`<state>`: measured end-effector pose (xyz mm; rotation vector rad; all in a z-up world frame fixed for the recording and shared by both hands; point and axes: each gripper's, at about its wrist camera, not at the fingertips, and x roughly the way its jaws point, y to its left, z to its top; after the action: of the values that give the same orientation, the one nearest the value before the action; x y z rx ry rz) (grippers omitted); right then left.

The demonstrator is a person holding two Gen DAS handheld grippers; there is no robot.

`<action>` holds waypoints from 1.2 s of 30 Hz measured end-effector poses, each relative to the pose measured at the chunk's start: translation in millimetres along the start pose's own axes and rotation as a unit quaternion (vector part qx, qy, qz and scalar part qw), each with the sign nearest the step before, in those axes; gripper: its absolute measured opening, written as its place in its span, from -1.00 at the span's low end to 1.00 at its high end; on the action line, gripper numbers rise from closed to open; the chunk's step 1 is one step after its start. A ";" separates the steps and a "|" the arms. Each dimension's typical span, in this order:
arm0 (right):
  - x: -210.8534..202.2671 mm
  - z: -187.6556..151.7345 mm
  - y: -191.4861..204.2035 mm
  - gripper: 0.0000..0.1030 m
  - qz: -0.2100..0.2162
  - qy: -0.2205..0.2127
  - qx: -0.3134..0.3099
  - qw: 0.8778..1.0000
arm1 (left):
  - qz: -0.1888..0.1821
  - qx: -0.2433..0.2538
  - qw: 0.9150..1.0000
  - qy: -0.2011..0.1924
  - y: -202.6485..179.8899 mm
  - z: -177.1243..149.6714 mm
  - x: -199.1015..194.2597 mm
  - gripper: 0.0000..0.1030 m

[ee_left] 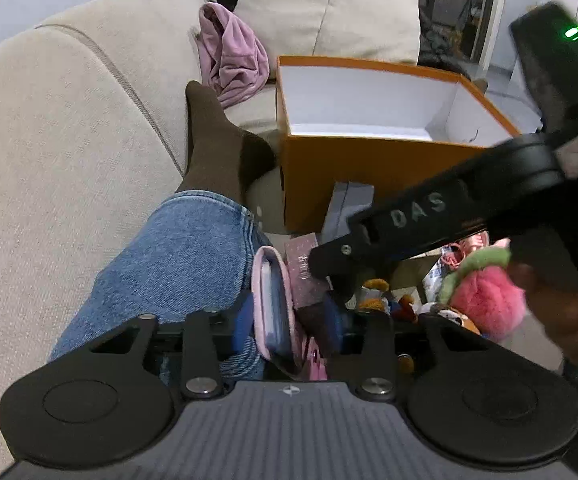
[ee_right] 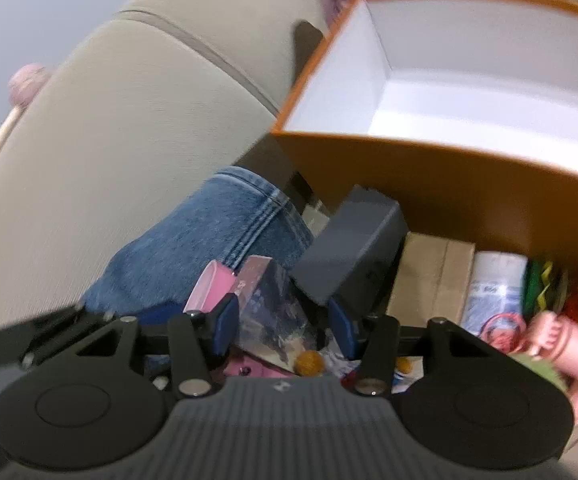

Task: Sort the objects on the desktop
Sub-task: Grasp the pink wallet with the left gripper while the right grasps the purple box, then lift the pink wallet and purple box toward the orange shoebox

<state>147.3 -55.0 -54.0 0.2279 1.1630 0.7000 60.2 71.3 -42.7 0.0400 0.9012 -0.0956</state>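
An open orange box (ee_left: 353, 160) with a white empty inside stands on the sofa; it also shows in the right wrist view (ee_right: 429, 168). In front of it lies a heap of small things: a grey box (ee_right: 353, 256), a pink case (ee_left: 273, 304), a patterned pink box (ee_left: 305, 268), a pink plush toy (ee_left: 485, 296). My left gripper (ee_left: 289, 320) is open, its blue pads either side of the pink case. My right gripper (ee_right: 285, 320) is open over a shiny patterned card (ee_right: 269, 312). The right gripper's black body (ee_left: 429, 216) crosses the left view.
A beige sofa (ee_left: 69, 152) fills the left. A leg in blue jeans (ee_left: 185, 256) with a dark sock (ee_left: 217, 148) lies beside the heap. A pink cloth (ee_left: 233, 56) lies behind. A brown paper packet (ee_right: 433, 276) and a pale roll (ee_right: 493, 292) lie by the box.
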 end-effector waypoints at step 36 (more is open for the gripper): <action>-34.8 -39.4 -28.7 -0.57 0.006 0.017 0.020 1.000 | 0.004 -0.005 1.000 -0.014 -8.5 -2.2 -1.5 -0.51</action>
<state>115.5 -105.6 -58.0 0.2586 1.2096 0.6935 56.7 63.1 -42.9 0.0327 0.8741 -0.0850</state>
